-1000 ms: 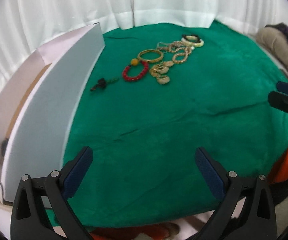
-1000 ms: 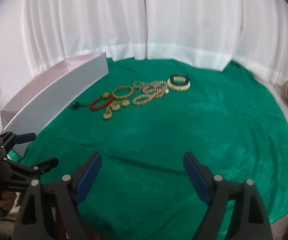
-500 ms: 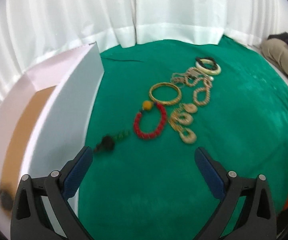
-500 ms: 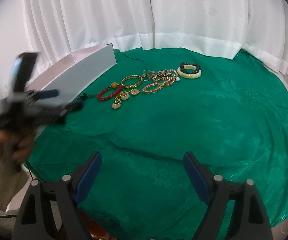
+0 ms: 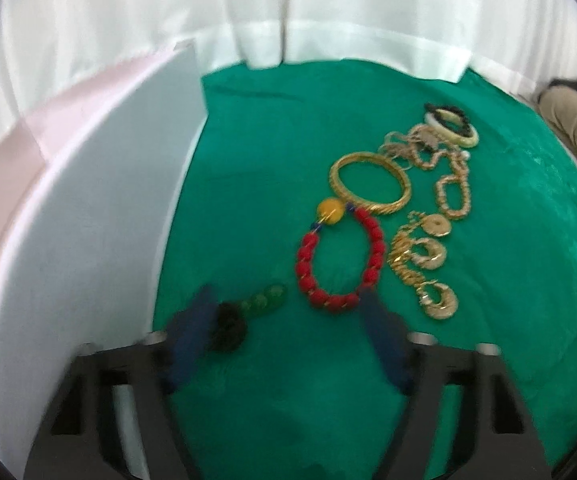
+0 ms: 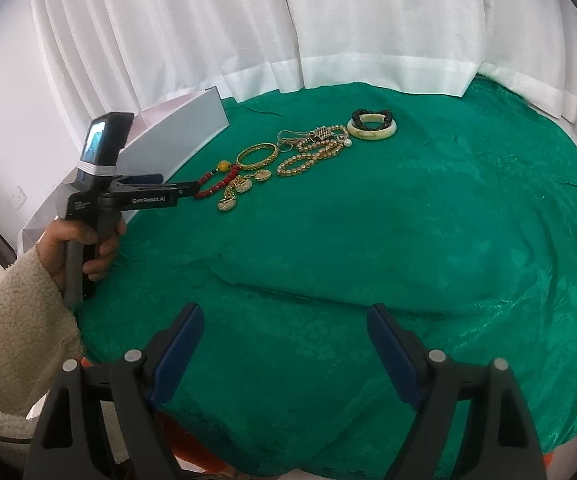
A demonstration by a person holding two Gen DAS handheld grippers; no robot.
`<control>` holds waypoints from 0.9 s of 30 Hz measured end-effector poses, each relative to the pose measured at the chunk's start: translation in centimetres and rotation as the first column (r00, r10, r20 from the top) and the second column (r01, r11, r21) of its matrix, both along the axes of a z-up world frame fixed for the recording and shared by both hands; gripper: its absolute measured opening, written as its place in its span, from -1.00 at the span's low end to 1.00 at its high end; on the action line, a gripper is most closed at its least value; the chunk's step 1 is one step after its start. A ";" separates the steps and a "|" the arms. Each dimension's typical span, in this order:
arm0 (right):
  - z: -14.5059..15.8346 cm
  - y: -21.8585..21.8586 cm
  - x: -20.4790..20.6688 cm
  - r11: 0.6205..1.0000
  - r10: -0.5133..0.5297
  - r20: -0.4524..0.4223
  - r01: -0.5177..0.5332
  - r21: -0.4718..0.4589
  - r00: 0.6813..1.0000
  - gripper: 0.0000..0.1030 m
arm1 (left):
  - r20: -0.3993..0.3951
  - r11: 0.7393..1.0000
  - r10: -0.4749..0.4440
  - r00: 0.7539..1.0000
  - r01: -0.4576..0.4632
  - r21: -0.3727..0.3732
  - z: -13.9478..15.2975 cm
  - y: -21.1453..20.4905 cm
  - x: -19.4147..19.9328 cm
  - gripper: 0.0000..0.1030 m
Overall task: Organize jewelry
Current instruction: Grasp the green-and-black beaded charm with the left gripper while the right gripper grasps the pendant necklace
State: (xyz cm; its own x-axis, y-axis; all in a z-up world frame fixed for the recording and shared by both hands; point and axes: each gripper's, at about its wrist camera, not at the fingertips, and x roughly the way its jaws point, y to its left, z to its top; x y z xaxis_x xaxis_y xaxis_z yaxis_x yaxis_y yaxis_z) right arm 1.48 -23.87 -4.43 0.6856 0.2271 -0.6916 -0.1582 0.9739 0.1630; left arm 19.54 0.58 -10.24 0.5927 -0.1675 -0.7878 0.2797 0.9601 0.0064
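Surface: we find the jewelry laid on a green cloth [image 6: 368, 220] over the bench, in a loose row running from the left edge toward the back edge, each piece flat and easy to reach.
Box: a white box [image 5: 88, 216] stands along the left edge beside the row; we judge it the place meant to receive the pieces.
Left tool [image 5: 284, 316]: jaws partly spread and just been closing, set astride the dark tassel [image 5: 228, 326] and its green beads [image 5: 266, 300], the piece nearest the box. The left pad lies just beside the tassel; blur prevents us telling whether it touches. Nothing is pinched yet.
Reason for aim: we judge the end piece is taken first because it lies clear of the others.
Red bracelet [image 5: 340, 264]: its near curve sits just beside the right pad; we note a risk of catching it.
Other pieces: gold bangle [image 5: 370, 182], gold earrings [image 5: 424, 264], pearl chain [image 6: 312, 152] and pale bangle [image 6: 372, 128] lie further along toward the back edge.
Right tool [image 6: 284, 344]: spread wide, empty, held over the near edge, well apart from the jewelry; we judge it waiting.
Hand [image 6: 80, 248]: grips the left tool's handle, in a fleece sleeve [image 6: 12, 328].
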 end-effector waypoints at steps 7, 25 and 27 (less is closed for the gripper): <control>0.0 -0.4 0.2 1.000 -0.010 0.006 0.010 0.011 1.000 0.66 | -0.034 0.999 0.030 0.999 -0.031 -0.037 0.1 1.0 -1.4 -0.93; 2.1 -1.3 4.7 1.000 0.016 -0.028 -0.016 0.012 0.999 0.66 | 0.030 0.999 0.018 0.999 -0.016 -0.044 3.3 0.2 -9.4 0.01; 2.9 -1.8 7.7 1.000 0.007 -0.037 -0.008 -0.016 0.999 0.66 | 0.041 0.999 0.028 0.999 -0.027 -0.031 3.3 0.4 -8.5 0.08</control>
State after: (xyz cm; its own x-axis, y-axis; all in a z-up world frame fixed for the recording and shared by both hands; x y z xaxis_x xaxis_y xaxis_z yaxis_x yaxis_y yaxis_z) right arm 9.23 -25.69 -1.52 0.6579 0.2211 -0.7199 -0.1598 0.9752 0.1534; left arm 11.05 0.98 -6.95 0.6294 -0.1742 -0.7573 0.2535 0.9673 -0.0119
